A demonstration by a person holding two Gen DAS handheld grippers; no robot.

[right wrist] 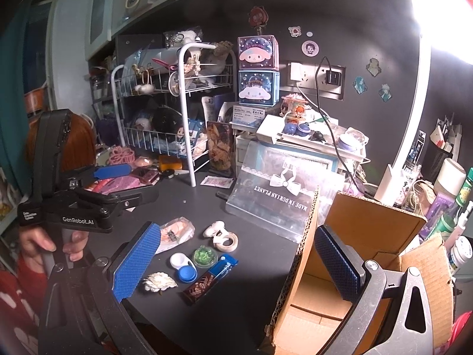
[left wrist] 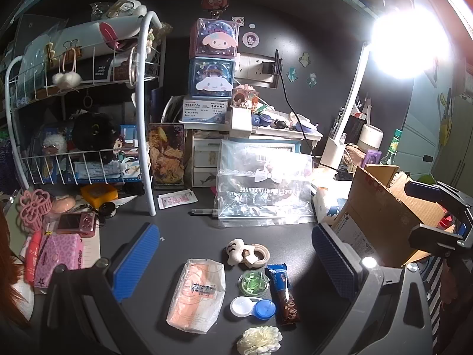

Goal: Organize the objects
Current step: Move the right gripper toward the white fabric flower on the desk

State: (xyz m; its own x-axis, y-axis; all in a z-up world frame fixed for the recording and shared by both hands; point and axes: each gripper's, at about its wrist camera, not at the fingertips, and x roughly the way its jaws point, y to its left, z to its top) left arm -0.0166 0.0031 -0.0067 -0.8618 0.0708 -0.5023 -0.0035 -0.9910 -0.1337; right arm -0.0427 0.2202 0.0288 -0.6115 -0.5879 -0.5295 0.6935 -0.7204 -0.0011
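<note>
Small items lie grouped on the dark desk: a pink packet point(left wrist: 196, 294) point(right wrist: 174, 233), a white plush toy point(left wrist: 235, 250) point(right wrist: 214, 227), a tape roll point(left wrist: 257, 254) point(right wrist: 226, 241), a green round case point(left wrist: 253, 283) point(right wrist: 205, 256), a contact lens case point(left wrist: 252, 307) point(right wrist: 183, 266), a chocolate bar point(left wrist: 283, 293) point(right wrist: 210, 281) and a white flower point(left wrist: 259, 340) point(right wrist: 158, 281). My left gripper point(left wrist: 236, 266) point(right wrist: 124, 185) hangs open above them, holding nothing. My right gripper point(right wrist: 236, 266) point(left wrist: 428, 211) is open too, its right finger over the open cardboard box point(right wrist: 354, 251) point(left wrist: 381, 207).
A clear zip pouch point(left wrist: 263, 189) leans behind the items. A white wire rack point(left wrist: 88, 159) full of toys stands at the left, with a pink camera point(left wrist: 75, 222) and hair clip point(left wrist: 34, 207) before it. A bright desk lamp point(left wrist: 408, 41) and bottles point(right wrist: 461, 195) crowd the right.
</note>
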